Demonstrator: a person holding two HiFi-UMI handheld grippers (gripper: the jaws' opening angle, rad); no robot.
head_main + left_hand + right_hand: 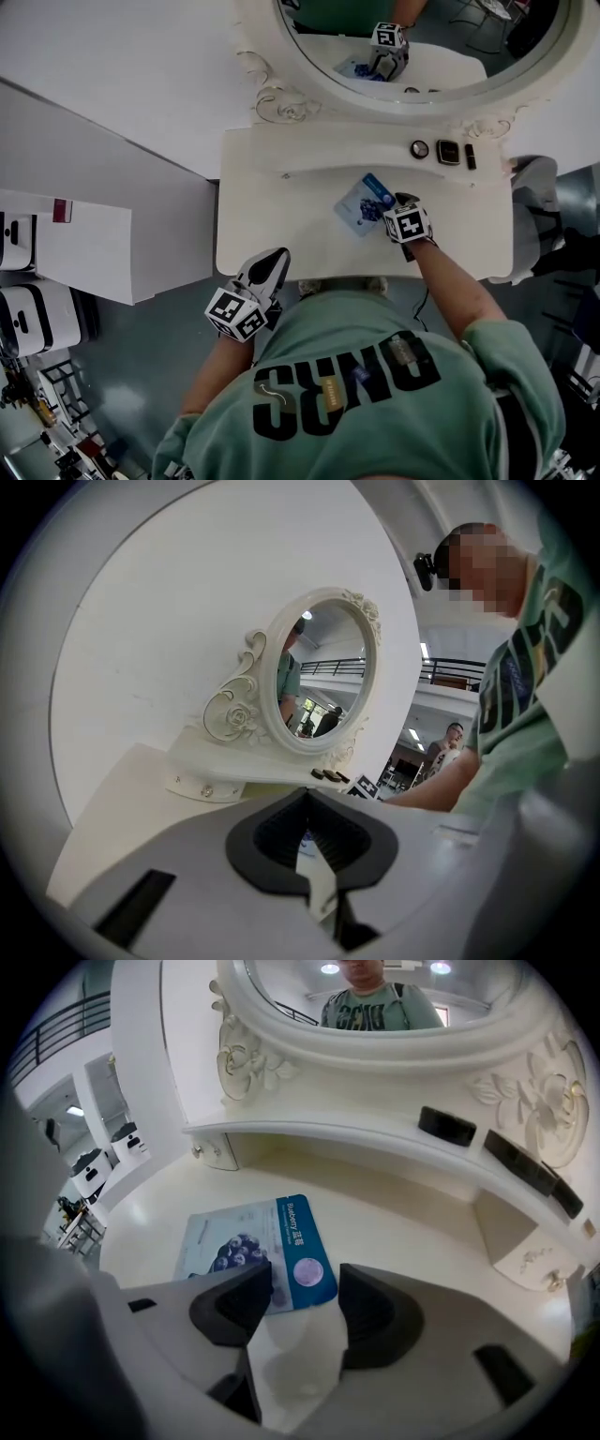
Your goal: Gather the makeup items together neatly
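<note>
The white bench (281,216) carries an oval mirror (422,37) at its far side, with a low shelf (375,150) under the glass. The left claw (307,794) hangs at the near left edge of the bench, clenched on nothing. The right claw (305,1283) tilts down over the near right corner of a blue sachet (253,1251), its jaws released and astride that corner without pinching it. The sachet lies flat and askew, right of the bench's middle. Well apart from it, at the far right of the shelf, a round compact (419,149), a square compact (448,152) and a dark tube (471,156) sit in a row.

The step looks like picking up the sachet to join that row. It is thin and flat, so I would catch only the corner: lower until one jaw scrapes under the edge, then close firmly. The left claw could pin the far side if the sachet slides.
</note>
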